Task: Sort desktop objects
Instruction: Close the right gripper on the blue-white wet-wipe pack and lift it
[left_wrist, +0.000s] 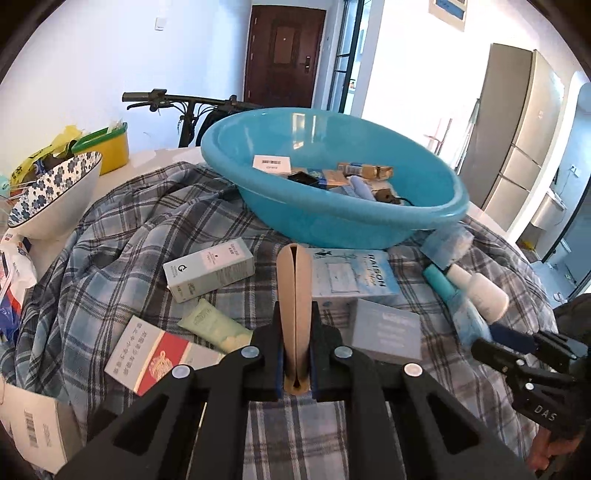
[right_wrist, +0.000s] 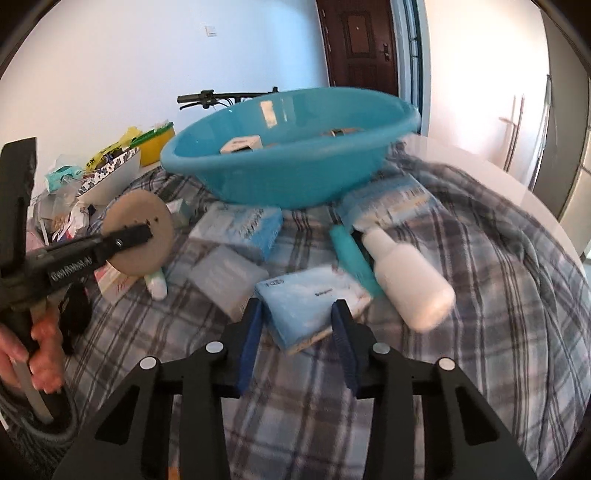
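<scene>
Now left tongs (left_wrist: 295, 314) pinching beige disc (left_wrist: 294, 295), tissue pack (right_wrist: 314, 302) between parted right tongs (right_wrist: 299, 325)

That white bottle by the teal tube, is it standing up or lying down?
Lying down. The white bottle rests on its side on the plaid cloth, cap pointing toward the blue basin.

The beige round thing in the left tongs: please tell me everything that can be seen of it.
The beige disc is flat and round, with a matte, cardboard-like look. Edge-on it shows two thin layers with a slit between. The left tongs are shut on its lower part and hold it upright above the plaid cloth, in front of the blue basin.
</scene>
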